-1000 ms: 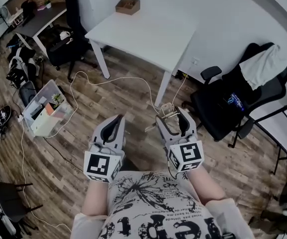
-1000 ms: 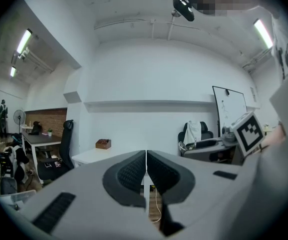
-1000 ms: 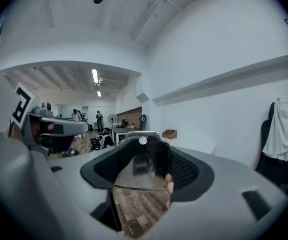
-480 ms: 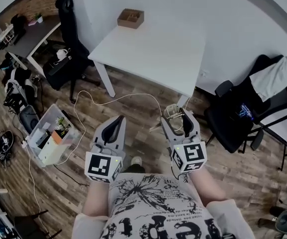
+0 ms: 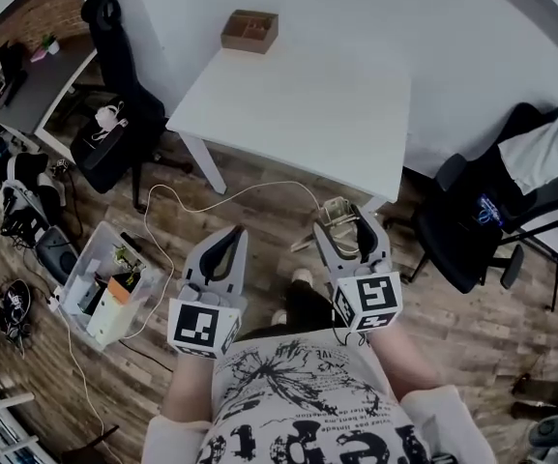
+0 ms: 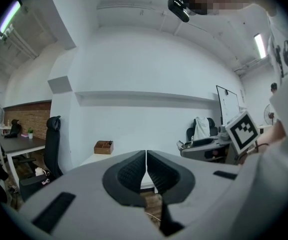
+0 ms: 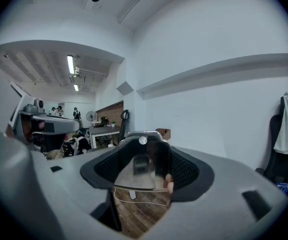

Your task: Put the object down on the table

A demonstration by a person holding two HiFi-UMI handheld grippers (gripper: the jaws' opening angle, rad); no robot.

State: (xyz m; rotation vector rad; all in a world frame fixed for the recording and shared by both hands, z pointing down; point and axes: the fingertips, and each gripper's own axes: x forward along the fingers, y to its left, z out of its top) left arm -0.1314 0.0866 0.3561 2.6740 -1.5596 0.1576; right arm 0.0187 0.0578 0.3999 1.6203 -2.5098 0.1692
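My right gripper (image 5: 344, 224) is shut on the object (image 5: 337, 217), a pale, shiny thing that fills the gap between the jaws. In the right gripper view the object (image 7: 143, 165) shows a reflective flat face and a rounded rim, pressed by both black pads. My left gripper (image 5: 226, 244) hangs beside it at the same height, shut with nothing in it; its pads (image 6: 134, 170) meet in the left gripper view. Both are held over the wooden floor, just short of the white table (image 5: 308, 104).
A small wooden box (image 5: 249, 30) sits at the table's far left corner. One black office chair (image 5: 114, 75) stands left of the table and another with a white cloth (image 5: 506, 196) right of it. A plastic crate (image 5: 104, 283) and a white cable (image 5: 211, 191) lie on the floor.
The table has come closer and now sits more squarely ahead as the person walks towards it. Both grippers keep their pose, and the right one still holds the object.
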